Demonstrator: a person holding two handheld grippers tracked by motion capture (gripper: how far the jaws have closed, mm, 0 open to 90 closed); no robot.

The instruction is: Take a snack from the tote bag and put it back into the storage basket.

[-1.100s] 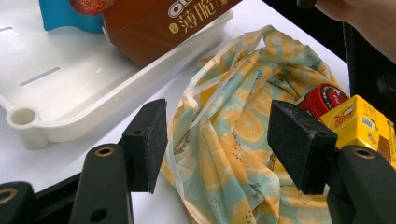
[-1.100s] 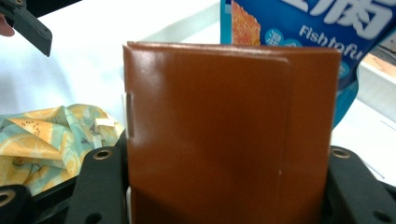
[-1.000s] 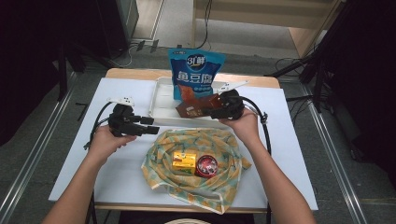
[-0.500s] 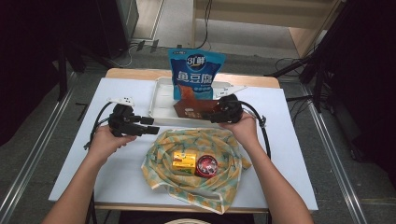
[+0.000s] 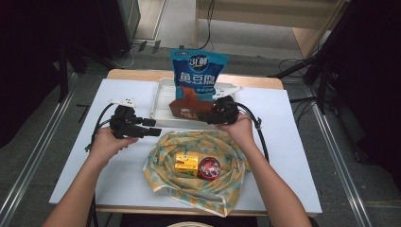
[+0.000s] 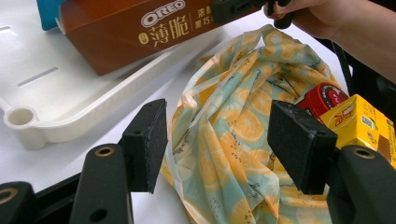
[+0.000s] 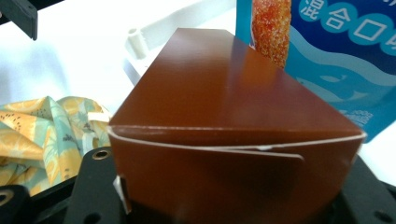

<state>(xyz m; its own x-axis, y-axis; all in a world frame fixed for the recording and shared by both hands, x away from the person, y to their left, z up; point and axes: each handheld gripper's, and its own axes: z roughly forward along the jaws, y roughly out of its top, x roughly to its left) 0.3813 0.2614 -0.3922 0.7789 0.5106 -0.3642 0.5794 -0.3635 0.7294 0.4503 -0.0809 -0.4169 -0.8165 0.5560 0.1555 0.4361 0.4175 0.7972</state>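
Table (image 5: pixel 293 156): white, and it carried everything else.
Tray (image 5: pixel 163 101): a white plastic tray at the far middle of the table, with the blue bag propped upright at its back.
Cloth bag (image 5: pixel 227 163): an orange-slice print in teal and yellow, lying open and crumpled on the near side, just in front of the tray.
Blue bag (image 5: pixel 198 75): it read "3E鲜" in a white badge and "鱼豆腐" in large white characters.
Brown box (image 5: pixel 189 105): a second before, it had sat tilted and lifted toward the tray's right; now it lay lower and flatter, its near end at the tray's front edge. I judged it was being drawn out of the tray toward the cloth bag, a transfer only partly done.
Box writing (image 6: pixel 163 19): "OREO" above "薄脆", with smaller characters too clipped to read.
Right gripper (image 5: pixel 211 115): clamped on the box's end, the flap seam pressed between its jaws in the right gripper view.
Left gripper (image 5: pixel 153 131): unchanged across the second, its jaws spread wide with nothing between them, pointed at the cloth bag's left rim.
Yellow carton (image 5: pixel 186 163): lay inside the cloth bag; its print was too small to read.
Red tin (image 5: pixel 209 167): round, touching the carton's right side; lid lettering illegible.
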